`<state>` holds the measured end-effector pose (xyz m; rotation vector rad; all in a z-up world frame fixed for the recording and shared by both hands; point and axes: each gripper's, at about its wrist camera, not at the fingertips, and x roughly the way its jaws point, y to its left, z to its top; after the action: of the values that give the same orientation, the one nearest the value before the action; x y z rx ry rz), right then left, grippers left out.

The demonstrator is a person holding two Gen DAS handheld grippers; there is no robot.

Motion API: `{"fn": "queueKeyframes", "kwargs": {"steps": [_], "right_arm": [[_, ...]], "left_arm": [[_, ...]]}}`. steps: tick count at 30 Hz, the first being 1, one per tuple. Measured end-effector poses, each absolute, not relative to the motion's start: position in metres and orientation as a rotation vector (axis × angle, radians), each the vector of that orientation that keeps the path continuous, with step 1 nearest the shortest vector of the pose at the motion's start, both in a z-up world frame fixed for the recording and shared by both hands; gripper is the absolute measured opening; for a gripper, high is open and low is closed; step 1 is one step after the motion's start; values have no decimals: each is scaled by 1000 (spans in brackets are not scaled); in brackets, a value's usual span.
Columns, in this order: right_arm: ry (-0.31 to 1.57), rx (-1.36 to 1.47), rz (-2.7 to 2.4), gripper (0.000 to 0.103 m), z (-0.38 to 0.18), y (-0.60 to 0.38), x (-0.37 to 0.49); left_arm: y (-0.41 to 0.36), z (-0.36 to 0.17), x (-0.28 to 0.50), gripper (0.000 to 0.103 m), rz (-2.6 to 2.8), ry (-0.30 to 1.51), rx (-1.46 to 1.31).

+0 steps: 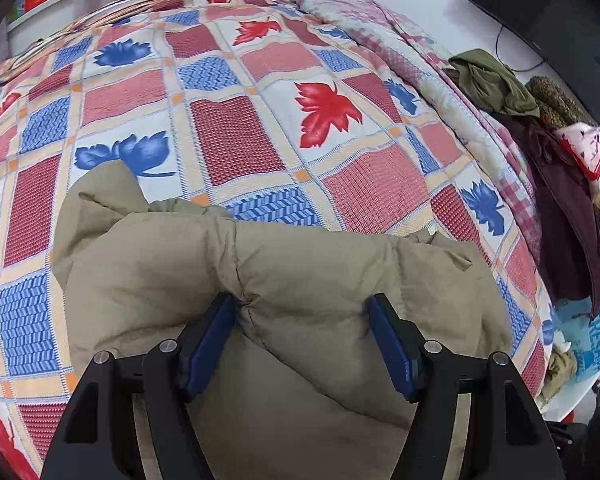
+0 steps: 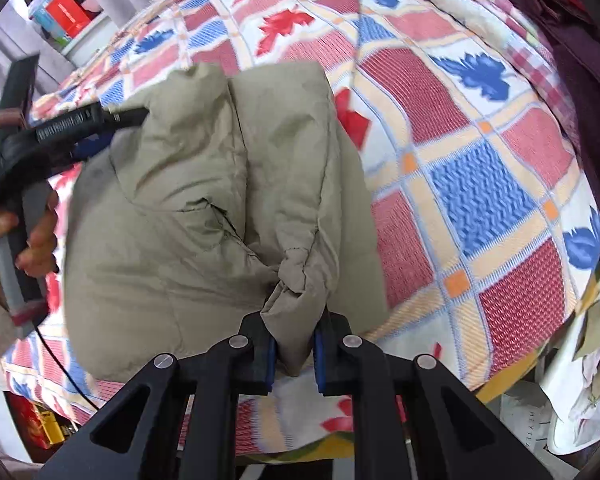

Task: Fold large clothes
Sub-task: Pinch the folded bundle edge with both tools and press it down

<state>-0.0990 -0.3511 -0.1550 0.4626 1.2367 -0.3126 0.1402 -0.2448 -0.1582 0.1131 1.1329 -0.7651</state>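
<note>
A beige padded jacket point(image 1: 300, 276) lies bunched on the bed, near its front edge; it also shows in the right wrist view point(image 2: 188, 208). My left gripper point(image 1: 300, 312) is open, its blue pads point(image 1: 212, 340) wide apart and pressed into the jacket's puffy fabric. From the right wrist view the left gripper point(image 2: 112, 128) sits at the jacket's far left side. My right gripper point(image 2: 294, 344) is shut on a gathered fold of the jacket point(image 2: 296, 304) at its near edge.
The bed has a checked sheet with red and blue leaves point(image 1: 236, 128). A pile of other clothes point(image 1: 560, 184) lies along the bed's right side. A black screen point(image 1: 552, 8) hangs at the upper right. Boxes stand on a shelf point(image 2: 64, 12) behind the bed.
</note>
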Motion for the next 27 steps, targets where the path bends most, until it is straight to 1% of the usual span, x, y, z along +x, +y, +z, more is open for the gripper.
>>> {"fn": "queueKeyframes", "kwargs": {"steps": [6,7,8,10,12,13,14,16,18,22,23,24,25,26,27], "right_arm": [[1286,576,-319,17,-197,-373,-110],[1280,610,-314,17,-197,-377,-111],[1264,656,-314,21,-192,-382,-114],[1212,735,-320,24,-176,-395,-123],[1118,770,-320,36,-148,-405,-132],[1070,765,-318,57,-134,-410,-133],[1027,757,-307,73,-120,-415,-130],[976,778,-232,73,-107,-423,-112],[965,812,-157,73,-108,-430,-82],[976,909,-67,73,-141,-437,-10],[993,960,-31,67,-154,-438,10],[1015,991,-29,59,-163,-434,24],[1045,990,-38,27,-170,-431,36],[1087,955,-46,16,-175,-425,47],[1111,916,-55,15,-177,-419,50]], "left_arm": [[-255,-167,138,70,-749,1140,152],[-253,-168,140,70,-749,1146,146],[-251,-169,141,70,-749,1149,141],[-248,-170,142,70,-752,1150,137],[-249,-170,142,70,-751,1148,139],[-248,-170,142,70,-749,1145,140],[-248,-170,141,70,-747,1144,142],[-247,-170,141,70,-745,1141,142],[-246,-168,140,70,-743,1140,141],[-238,-160,139,70,-729,1136,131],[-234,-156,139,70,-717,1130,122],[-225,-150,139,70,-700,1117,106],[-216,-144,139,70,-685,1106,86],[-206,-140,139,70,-671,1096,66],[-195,-136,139,70,-650,1085,51]]}}
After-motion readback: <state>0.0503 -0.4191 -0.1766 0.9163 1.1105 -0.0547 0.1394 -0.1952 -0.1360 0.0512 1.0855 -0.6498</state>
